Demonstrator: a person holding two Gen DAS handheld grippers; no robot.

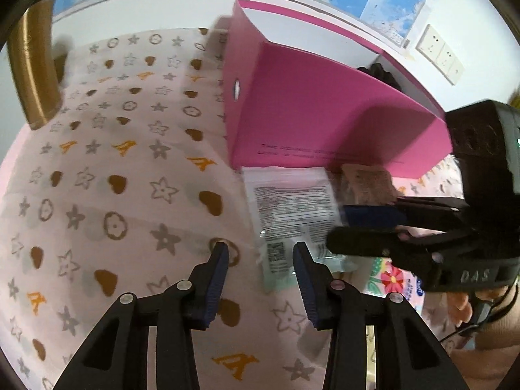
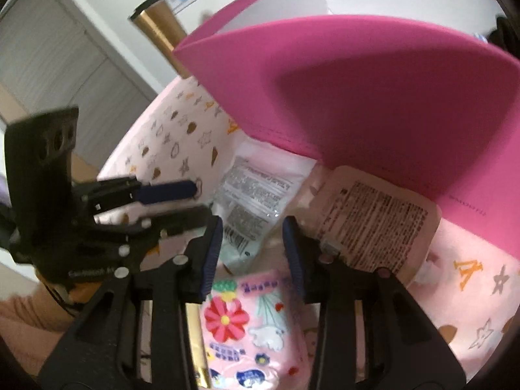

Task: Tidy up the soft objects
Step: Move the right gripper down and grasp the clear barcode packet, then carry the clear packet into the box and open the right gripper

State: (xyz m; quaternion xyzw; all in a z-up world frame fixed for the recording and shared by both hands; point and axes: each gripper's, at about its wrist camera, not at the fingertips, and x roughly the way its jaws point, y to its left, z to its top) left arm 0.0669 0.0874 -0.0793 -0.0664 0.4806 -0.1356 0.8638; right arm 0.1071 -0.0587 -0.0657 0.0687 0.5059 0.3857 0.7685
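A clear packet with printed text (image 1: pixel 289 208) (image 2: pixel 253 191) lies on the patterned cloth in front of an open pink box (image 1: pixel 325 113) (image 2: pixel 373 97). To its right, against the box, sits a beige packet (image 2: pixel 373 224) (image 1: pixel 367 182). A pink flowered packet (image 2: pixel 247 318) (image 1: pixel 393 276) lies nearest me. My left gripper (image 1: pixel 260 253) (image 2: pixel 201 203) is open, its fingertips either side of the clear packet's left edge. My right gripper (image 2: pixel 253 227) (image 1: pixel 338 227) is open above the flowered packet, tips near the clear packet's lower end. Neither holds anything.
The pink cloth with stars and hearts (image 1: pixel 113 178) covers the surface. A gold tumbler (image 1: pixel 32 65) (image 2: pixel 159 26) stands at the far left. A dark object (image 1: pixel 380 71) sits behind the box, wall sockets (image 1: pixel 442 55) beyond. A gold-edged strip (image 2: pixel 195 341) lies beside the flowered packet.
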